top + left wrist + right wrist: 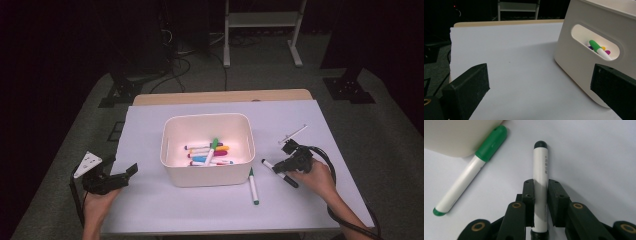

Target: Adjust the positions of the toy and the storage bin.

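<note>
While clamped in right hand-held gripper (pixel 541 195), black marker (pixel 540 177) lies beside bin (pixel 207 150).

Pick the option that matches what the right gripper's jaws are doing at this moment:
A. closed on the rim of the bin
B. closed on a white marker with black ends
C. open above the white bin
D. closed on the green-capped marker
B: in the right gripper view the right gripper has both jaws pressed against the black-ended marker, while the green-capped marker lies free beside the white bin.
</note>
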Demonstrator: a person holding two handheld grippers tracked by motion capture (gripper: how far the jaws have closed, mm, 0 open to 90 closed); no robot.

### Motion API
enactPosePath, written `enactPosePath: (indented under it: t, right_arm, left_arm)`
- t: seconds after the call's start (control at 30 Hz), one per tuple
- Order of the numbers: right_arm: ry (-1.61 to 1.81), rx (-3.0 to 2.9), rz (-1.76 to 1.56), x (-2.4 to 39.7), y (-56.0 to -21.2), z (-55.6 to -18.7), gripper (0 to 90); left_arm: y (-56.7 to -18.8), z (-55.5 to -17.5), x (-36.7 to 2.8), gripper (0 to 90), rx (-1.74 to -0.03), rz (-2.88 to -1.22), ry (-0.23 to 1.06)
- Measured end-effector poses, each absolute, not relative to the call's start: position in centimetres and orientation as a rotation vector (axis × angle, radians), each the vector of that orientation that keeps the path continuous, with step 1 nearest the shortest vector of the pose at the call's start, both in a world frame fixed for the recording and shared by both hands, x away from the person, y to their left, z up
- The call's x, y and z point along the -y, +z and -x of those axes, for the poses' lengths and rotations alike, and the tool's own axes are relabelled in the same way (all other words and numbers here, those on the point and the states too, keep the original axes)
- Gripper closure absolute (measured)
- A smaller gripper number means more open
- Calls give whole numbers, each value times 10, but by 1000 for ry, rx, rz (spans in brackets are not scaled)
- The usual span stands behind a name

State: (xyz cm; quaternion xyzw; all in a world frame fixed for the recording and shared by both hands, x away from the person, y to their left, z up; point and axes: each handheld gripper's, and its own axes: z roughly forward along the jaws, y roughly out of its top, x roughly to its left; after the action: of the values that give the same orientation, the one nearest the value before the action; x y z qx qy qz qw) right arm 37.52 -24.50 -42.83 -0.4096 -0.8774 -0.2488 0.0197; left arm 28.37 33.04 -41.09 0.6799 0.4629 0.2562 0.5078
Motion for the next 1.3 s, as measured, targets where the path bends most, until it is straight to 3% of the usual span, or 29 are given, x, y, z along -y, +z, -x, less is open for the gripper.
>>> enactPosePath:
  t: [0.83, 0.87, 0.93, 1.03, 1.1, 1.2, 1.3]
  right_arm:
    - [-921, 2529, 1191, 281, -407, -370, 759]
    - [-930, 2517, 1172, 282, -406, -370, 885]
    - [-972, 2499, 1165, 285, -401, -369, 893]
    - [-908, 2544, 1190, 283, -403, -370, 823]
    - [-860, 2579, 1179, 276, -407, -368, 718]
    - [-854, 2602, 1130, 265, -414, -364, 704]
    - [-884, 2577, 1097, 255, -419, -361, 610]
  left_arm:
    - [-411, -284, -330, 7, -1117, -1644, 620]
    - [-411, -284, -330, 7, -1118, -1643, 620]
    - [-411, -284, -330, 7, -1117, -1642, 621]
    - [-411, -284, -330, 7, -1116, -1644, 620]
    - [-411, -284, -330, 7, -1116, -1643, 621]
    - [-412, -284, -330, 7, -1118, -1642, 619]
    - [-412, -284, -330, 7, -1119, -1639, 617]
